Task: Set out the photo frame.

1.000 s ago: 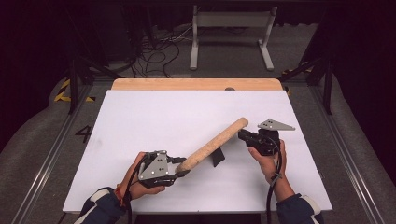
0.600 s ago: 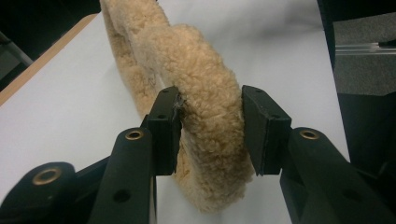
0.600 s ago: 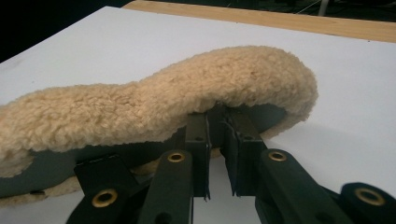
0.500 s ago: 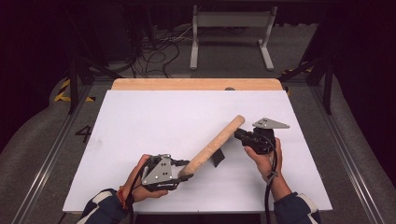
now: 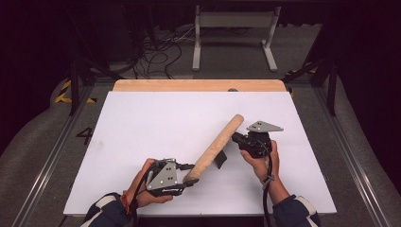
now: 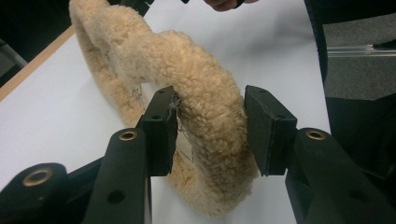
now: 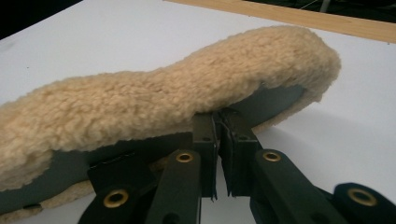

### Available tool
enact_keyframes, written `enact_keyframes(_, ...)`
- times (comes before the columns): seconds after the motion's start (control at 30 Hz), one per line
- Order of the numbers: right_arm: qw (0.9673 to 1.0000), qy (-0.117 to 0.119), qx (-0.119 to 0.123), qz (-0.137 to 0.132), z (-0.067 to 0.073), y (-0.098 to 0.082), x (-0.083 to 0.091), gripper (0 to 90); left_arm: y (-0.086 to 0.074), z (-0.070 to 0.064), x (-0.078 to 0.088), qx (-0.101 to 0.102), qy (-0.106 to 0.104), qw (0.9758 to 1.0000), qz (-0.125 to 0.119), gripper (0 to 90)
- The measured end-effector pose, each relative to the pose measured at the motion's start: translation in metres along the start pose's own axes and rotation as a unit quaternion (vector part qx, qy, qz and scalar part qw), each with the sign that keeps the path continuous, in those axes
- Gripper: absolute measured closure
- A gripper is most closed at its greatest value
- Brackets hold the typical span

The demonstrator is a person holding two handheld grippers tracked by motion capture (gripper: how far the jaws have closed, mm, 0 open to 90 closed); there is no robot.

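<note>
The long tan fleece-covered pad with a grey backing [image 5: 215, 145] hangs above the white table top [image 5: 142, 127], slanting from low on the person's left to high near the middle. In the left gripper view its woolly edge [image 6: 205, 112] sits between the jaws of the left gripper [image 6: 210, 128]; one pad touches the fleece, the other stands just clear of it, and the jaws have just been opening, so that end is barely gripped, if at all. In the right gripper view the right gripper [image 7: 218, 140] has its jaws nearly together, pinched on a thin dark lip of the grey backing [image 7: 219, 116], having just closed further.

The likely trouble is at the left end: should those jaws widen more, the fleece could slide out and the pad swing down from the right gripper's narrow hold. That hold takes only an edge of backing, so the hanging weight could twist or peel it free, dropping the pad onto the table.
</note>
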State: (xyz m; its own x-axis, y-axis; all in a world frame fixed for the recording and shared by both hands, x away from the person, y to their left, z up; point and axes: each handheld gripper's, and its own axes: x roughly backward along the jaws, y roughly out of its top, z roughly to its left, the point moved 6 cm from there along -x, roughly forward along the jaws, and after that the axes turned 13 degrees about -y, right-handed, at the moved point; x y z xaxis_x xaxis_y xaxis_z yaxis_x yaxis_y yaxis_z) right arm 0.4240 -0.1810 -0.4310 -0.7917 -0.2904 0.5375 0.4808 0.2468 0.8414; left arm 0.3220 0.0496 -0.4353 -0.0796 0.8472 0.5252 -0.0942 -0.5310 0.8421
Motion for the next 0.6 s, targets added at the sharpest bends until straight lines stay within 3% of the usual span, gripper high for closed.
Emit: enact_keyframes(0.6,0.9996,0.026,0.009,-0.002,0.018,-0.001,0.008,87.0,0.0,0.001,0.0,0.009,-0.008,0.9999,-0.007,55.8)
